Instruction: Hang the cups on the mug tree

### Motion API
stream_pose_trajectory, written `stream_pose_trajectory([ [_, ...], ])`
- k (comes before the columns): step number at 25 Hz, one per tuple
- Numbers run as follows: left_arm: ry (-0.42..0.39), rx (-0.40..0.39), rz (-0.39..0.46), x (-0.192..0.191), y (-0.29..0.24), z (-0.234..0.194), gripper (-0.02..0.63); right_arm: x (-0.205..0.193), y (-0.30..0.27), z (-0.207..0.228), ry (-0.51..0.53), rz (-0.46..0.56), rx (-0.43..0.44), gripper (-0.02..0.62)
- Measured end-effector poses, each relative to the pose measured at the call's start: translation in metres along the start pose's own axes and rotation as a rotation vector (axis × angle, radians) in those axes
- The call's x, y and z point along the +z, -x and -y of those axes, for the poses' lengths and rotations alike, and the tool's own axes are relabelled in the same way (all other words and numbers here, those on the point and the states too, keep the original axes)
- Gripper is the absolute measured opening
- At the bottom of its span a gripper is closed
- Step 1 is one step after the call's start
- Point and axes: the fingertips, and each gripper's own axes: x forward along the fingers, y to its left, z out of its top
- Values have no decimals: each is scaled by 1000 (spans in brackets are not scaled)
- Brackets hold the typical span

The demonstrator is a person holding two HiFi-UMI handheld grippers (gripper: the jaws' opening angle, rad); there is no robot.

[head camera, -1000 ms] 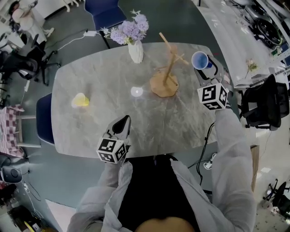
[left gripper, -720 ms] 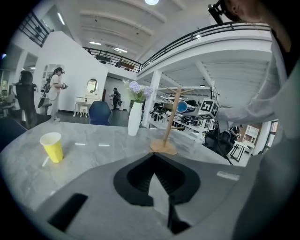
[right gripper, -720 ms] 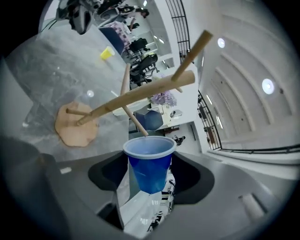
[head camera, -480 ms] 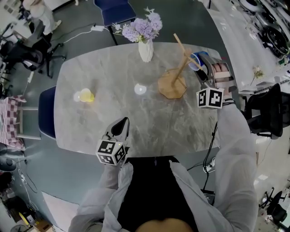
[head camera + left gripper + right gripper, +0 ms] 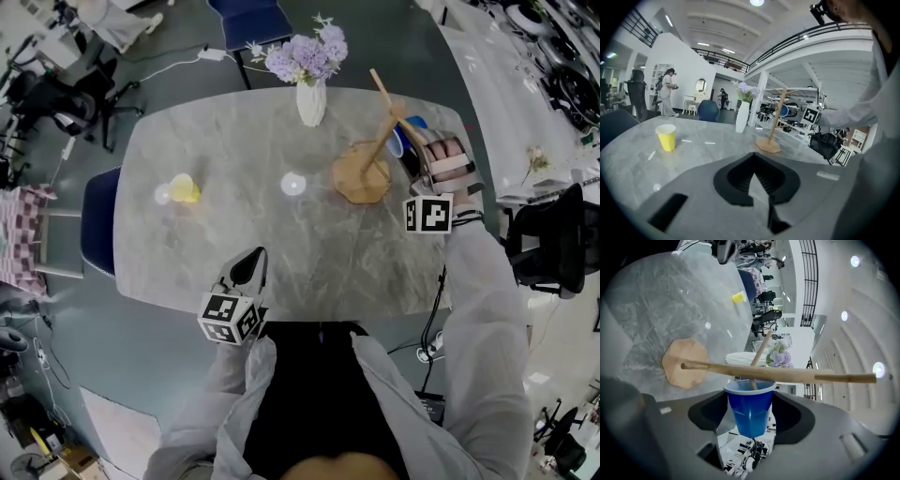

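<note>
Blue cup (image 5: pixel 750 408) is pressing mouth-first at mug tree (image 5: pixel 361 173), one peg poking into its rim, nr table's (image 5: pixel 234 141) far R edge. R arm is reaching out, right gripper (image 5: pixel 412 155) clamping the cup's sides. Yellow cup (image 5: pixel 185 188) is standing well apart, bare top btwn. Left gripper (image 5: pixel 251 267) is hovering at near edge, jaws together, empty.

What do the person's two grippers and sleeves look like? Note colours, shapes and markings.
Both the left gripper and the right gripper have grey bodies with black, ribbed jaw recesses. Each carries a white cube printed with black square markers. The person wears light grey sleeves over a dark top.
</note>
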Motion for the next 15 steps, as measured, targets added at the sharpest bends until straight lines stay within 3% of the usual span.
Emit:
stream_pose_trajectory([
  [5, 15, 14, 19, 0, 7, 0, 0, 1, 2, -3, -29, -5, -6, 310],
  [11, 15, 25, 30, -1, 13, 4, 0, 2, 15, -5, -134, 4, -5, 390],
  [15, 11, 32, 46, -1, 19, 13, 0, 0, 38, -5, -187, -15, -29, 393],
])
